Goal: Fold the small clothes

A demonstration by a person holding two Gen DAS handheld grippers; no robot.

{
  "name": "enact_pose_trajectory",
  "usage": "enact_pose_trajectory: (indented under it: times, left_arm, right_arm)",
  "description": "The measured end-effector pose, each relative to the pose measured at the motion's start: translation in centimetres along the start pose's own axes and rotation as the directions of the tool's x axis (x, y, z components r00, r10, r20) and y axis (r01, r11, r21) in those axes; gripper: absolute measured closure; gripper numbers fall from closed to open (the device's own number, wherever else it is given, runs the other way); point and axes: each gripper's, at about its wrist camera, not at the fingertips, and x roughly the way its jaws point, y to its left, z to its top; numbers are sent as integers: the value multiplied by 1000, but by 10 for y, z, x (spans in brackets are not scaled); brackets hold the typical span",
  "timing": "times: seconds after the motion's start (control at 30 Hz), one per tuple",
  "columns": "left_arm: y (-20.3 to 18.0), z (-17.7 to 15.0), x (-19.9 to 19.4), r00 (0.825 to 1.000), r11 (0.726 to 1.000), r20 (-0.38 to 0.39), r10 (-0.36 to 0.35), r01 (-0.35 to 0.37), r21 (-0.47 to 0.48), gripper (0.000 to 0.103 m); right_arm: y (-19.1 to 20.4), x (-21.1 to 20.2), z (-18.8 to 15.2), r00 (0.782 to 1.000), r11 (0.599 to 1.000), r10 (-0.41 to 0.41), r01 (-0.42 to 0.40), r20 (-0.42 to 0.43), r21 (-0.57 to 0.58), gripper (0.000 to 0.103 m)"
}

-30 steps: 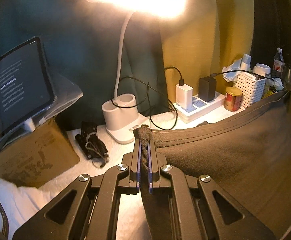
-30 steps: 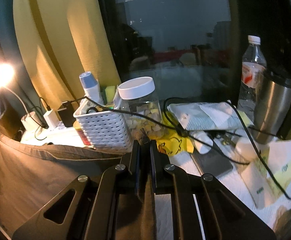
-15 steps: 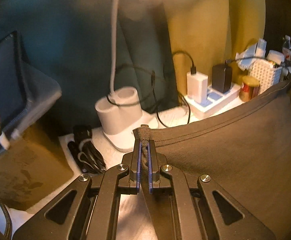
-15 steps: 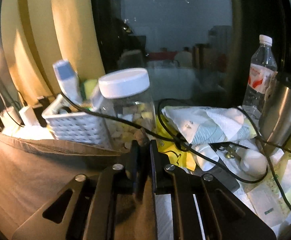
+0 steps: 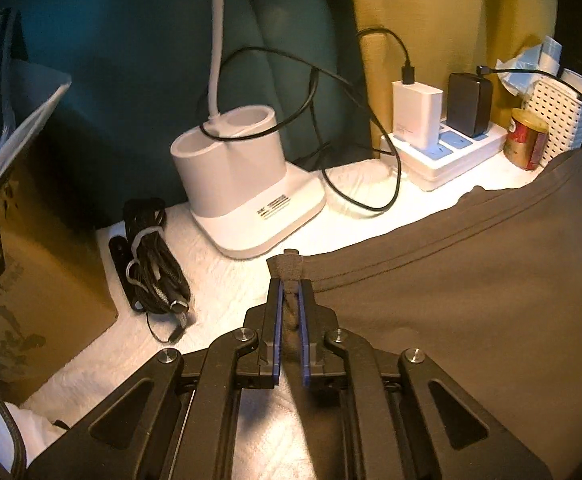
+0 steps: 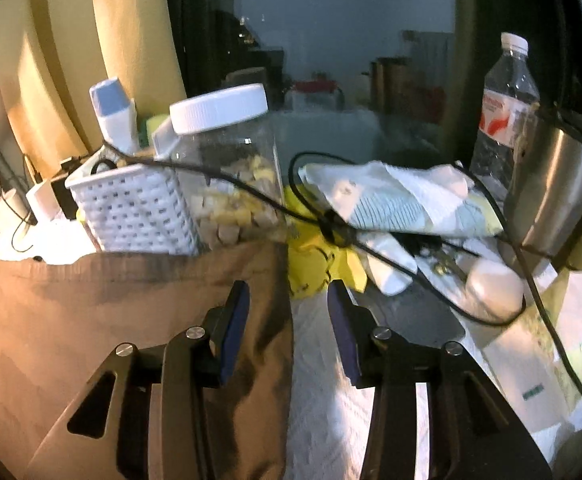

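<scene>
1. White lattice basket (image 6: 139,208) at the back of the table: holds a white bottle with a blue cap (image 6: 113,116), something yellow-green behind it, and a black cable draped over the rim. The rest of what it holds is hidden.
2. Clear jar (image 6: 231,184) with a white screw lid, just beside the basket on its right: roughly the lower half is filled with small beige and yellow chunks.
3. Small gold-and-red can (image 5: 529,144) stands just beside the basket, lid on.
4. Water bottle (image 6: 507,92) with a white cap and a steel tumbler (image 6: 555,196) at far right. Their contents can't be judged.
5. White lamp base (image 5: 247,188) has two open cups; a black cable loops into one.
6. Left gripper (image 5: 289,308): jaws pressed together, pinching a bunched corner of the brown garment (image 5: 471,300).
7. Right gripper (image 6: 287,328): jaws opening, blue pads spread. The garment's other corner hangs between them nearer the left pad; contact is unclear.
8. Garment is stretched between the two grippers, hem edge towards the basket, low over the table.
9. Surface: white textured cloth (image 5: 227,276). On it are a power strip (image 5: 447,148) with two chargers, a bundled black cable (image 5: 151,268) and a brown cardboard box (image 5: 31,280).
10. Room: teal curtain (image 5: 131,40) behind the lamp, yellow curtain (image 6: 71,40) next to it, and a dark window (image 6: 311,40) with reflections.
</scene>
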Motion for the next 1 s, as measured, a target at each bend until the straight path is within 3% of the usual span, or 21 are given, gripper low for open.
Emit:
enact_pose_trajectory:
  times: [0.27, 0.3, 0.33, 0.4, 1.0]
  left_arm:
    - [15, -4, -19, 998, 997, -13, 67, -68, -31, 92]
    - [17, -6, -24, 998, 997, -10, 66, -66, -36, 81]
    - [17, -8, -30, 998, 997, -3, 65, -66, -42, 61]
    - [20, -12, -42, 998, 996, 13, 58, -57, -66, 44]
    - [5, -87, -117, 998, 975, 21, -61, 64, -214, 44]
  right_arm:
    - [-4, -27, -15, 1000, 1000, -3, 3, -17, 3, 60]
    - [-4, -30, -16, 1000, 1000, -3, 3, -19, 4, 60]
    - [-6, -35, -20, 1000, 1000, -2, 3, -22, 7, 60]
    - [-9, -45, -24, 1000, 1000, -6, 7, -23, 15, 60]
    - [-25, -133, -80, 1000, 998, -10, 10, -12, 55, 60]
